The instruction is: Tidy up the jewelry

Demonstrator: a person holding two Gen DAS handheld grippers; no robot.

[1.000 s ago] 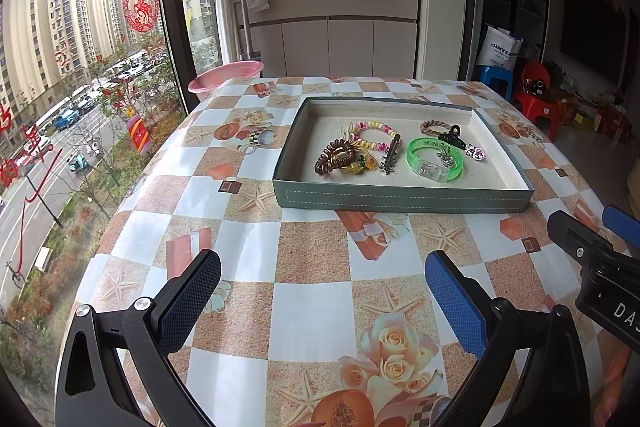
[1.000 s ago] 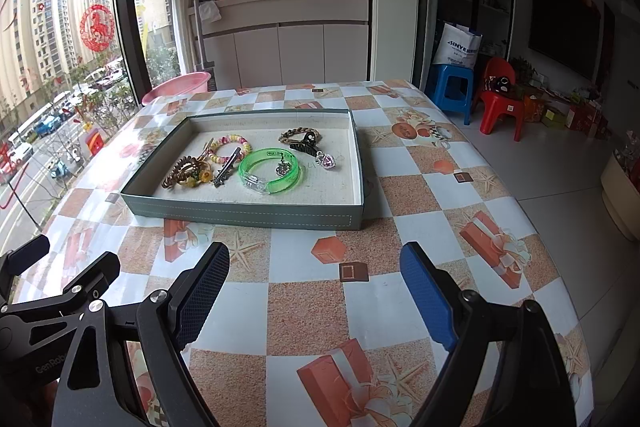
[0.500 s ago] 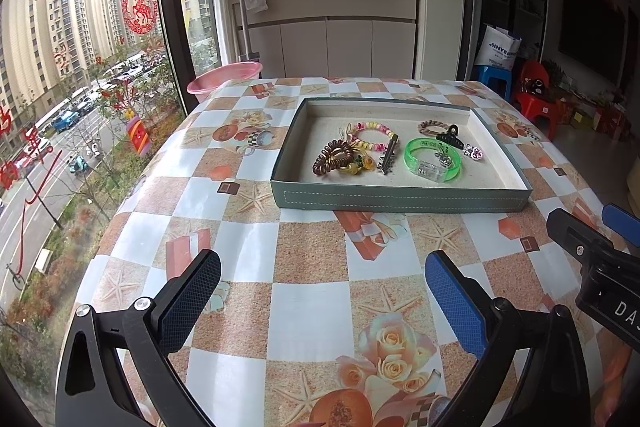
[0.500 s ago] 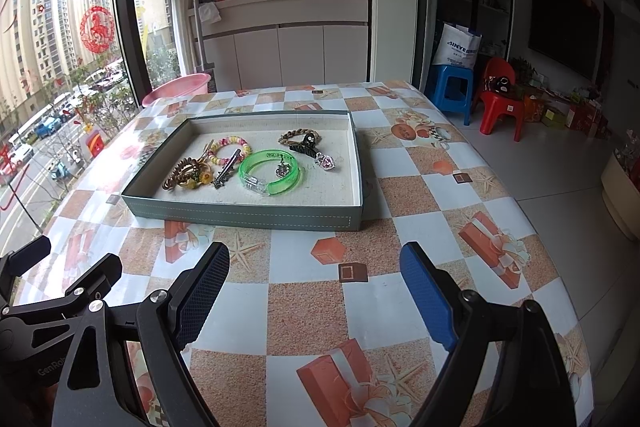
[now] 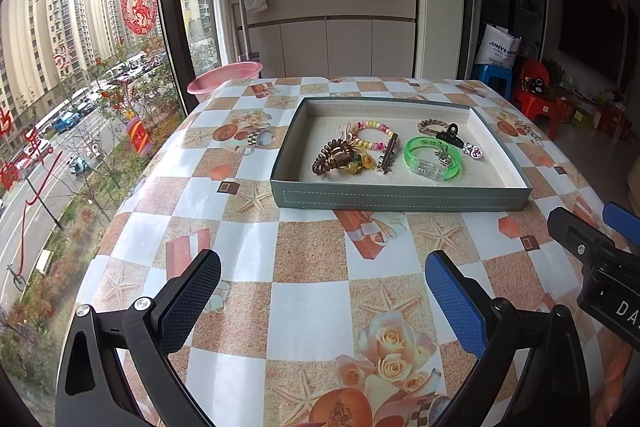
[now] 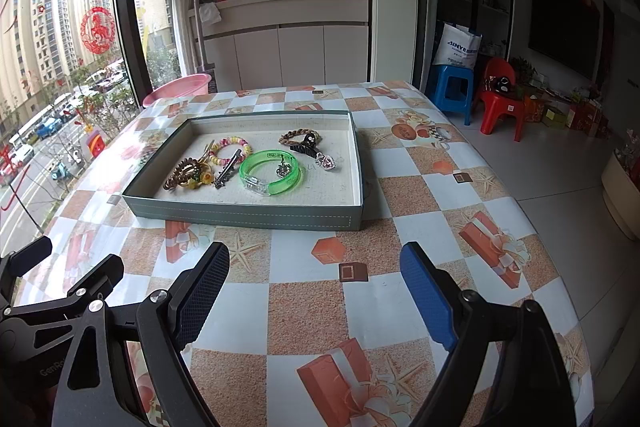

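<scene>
Nearest, the left gripper (image 5: 320, 291) and right gripper (image 6: 314, 287) hover side by side over the checked tablecloth (image 5: 308, 307), both spread wide and holding nothing. Beyond them sits the tray (image 5: 400, 193), with a green bangle (image 5: 432, 157), a bead bracelet (image 5: 372, 131) and a brown coil hair tie (image 5: 332, 157) inside.

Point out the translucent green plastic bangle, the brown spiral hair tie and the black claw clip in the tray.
translucent green plastic bangle (image 6: 270, 169): right wrist view, on its clear clasp.
brown spiral hair tie (image 5: 330, 157): left wrist view, on its coils.
black claw clip (image 5: 449, 136): left wrist view, on its body.
</scene>
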